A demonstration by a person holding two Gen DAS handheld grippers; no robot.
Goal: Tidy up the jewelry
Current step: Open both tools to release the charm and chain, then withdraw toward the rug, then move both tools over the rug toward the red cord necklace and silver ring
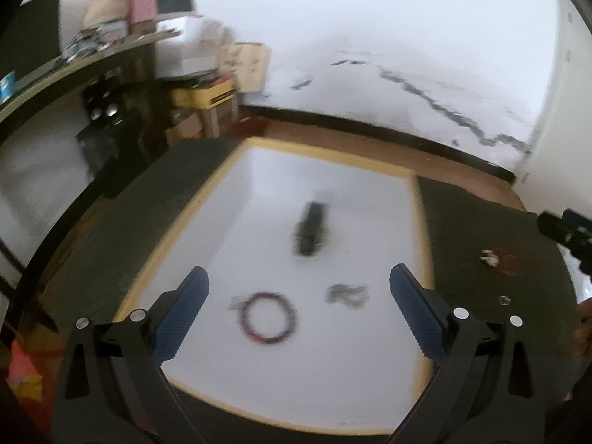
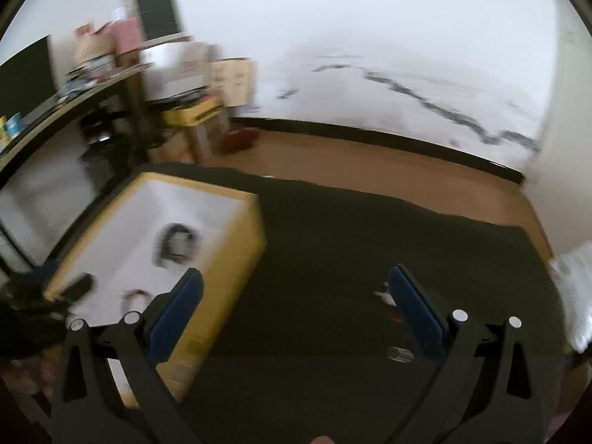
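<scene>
Red bracelet between wide-apart left hand-held gripper fingers, untouched

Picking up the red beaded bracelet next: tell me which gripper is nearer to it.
Left. The red beaded bracelet lies on the white tray between the left gripper's open jaws. The right gripper hovers over the dark mat, off to the tray's side.

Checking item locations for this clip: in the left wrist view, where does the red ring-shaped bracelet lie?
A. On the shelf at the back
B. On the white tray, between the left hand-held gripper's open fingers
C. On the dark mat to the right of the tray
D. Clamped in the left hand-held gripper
B: the red bracelet lies loose on the white tray, framed by the open left hand-held gripper.
</scene>
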